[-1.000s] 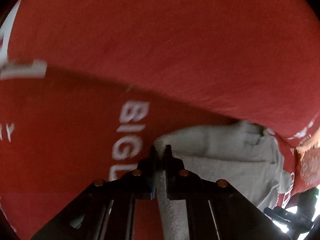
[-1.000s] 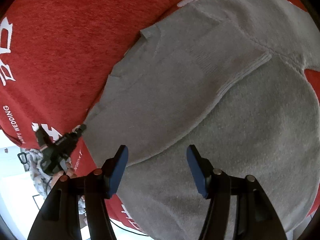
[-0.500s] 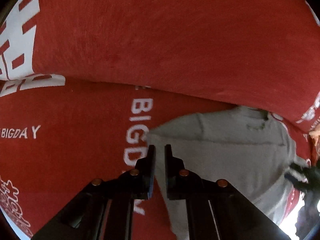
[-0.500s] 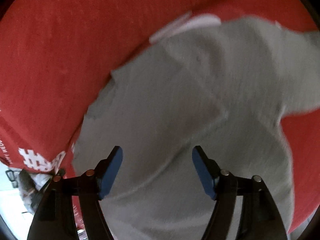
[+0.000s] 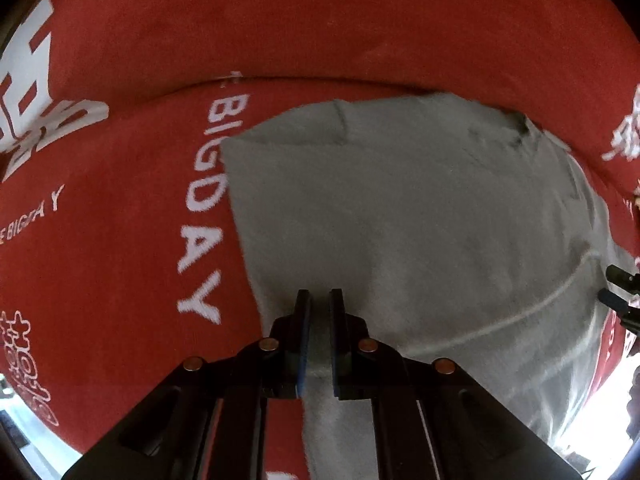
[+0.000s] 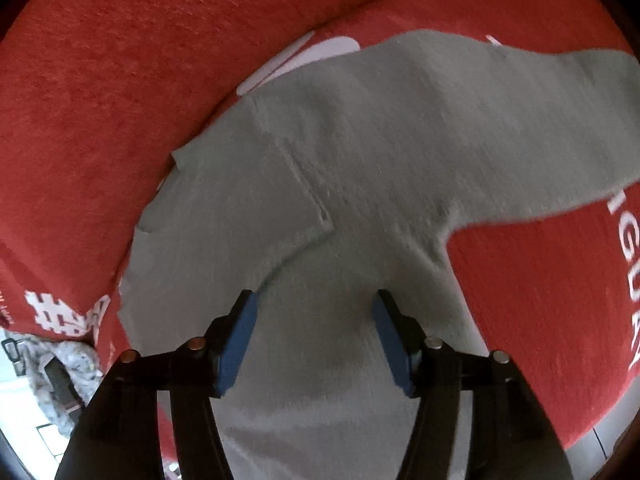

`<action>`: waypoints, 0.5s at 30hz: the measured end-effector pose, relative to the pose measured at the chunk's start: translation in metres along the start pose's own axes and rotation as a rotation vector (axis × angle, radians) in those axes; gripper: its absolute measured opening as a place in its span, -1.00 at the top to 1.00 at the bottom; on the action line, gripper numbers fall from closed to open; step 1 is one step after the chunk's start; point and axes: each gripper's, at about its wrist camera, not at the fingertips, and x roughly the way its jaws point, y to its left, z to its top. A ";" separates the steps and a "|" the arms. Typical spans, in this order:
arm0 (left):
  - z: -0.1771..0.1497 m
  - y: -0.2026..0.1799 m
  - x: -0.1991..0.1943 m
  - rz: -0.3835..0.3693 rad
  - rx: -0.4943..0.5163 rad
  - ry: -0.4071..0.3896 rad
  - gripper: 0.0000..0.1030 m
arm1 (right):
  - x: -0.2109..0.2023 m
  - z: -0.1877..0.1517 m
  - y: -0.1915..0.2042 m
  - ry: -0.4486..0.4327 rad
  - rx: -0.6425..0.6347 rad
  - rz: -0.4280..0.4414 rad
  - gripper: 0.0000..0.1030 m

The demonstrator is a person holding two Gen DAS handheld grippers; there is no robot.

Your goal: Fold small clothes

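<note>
A small grey knit sweater (image 5: 400,216) lies on a red cloth with white lettering (image 5: 120,208). My left gripper (image 5: 319,300) has its jaws nearly closed with a narrow gap, above the sweater's near left part; grey fabric shows in the gap, but I cannot tell if it is pinched. In the right wrist view the sweater (image 6: 360,152) has one sleeve folded over the body and the other sleeve stretching to the right. My right gripper (image 6: 315,304) is open and empty, just above the sweater's body.
The red cloth (image 6: 100,100) has a raised fold running behind the sweater in both views. My right gripper shows at the right edge of the left wrist view (image 5: 620,296). A grey patterned bundle (image 6: 60,376) lies below the cloth's edge at lower left.
Both grippers have pulled back and up, so more of the sweater shows. The left gripper has shifted right from the sweater's left edge. The right gripper stays open.
</note>
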 end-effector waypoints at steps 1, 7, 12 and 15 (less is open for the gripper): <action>-0.002 -0.007 -0.002 0.002 0.009 0.009 0.85 | -0.002 -0.003 -0.001 0.008 0.007 0.009 -0.25; -0.012 -0.039 -0.003 -0.002 0.034 0.035 0.84 | -0.003 -0.004 0.005 -0.002 0.008 0.063 -0.29; -0.014 -0.061 0.005 -0.003 0.032 0.046 0.85 | 0.012 0.025 0.034 -0.044 -0.121 0.054 0.26; -0.015 -0.067 0.008 0.001 0.024 0.057 0.84 | 0.026 0.032 0.033 -0.018 -0.146 0.001 0.37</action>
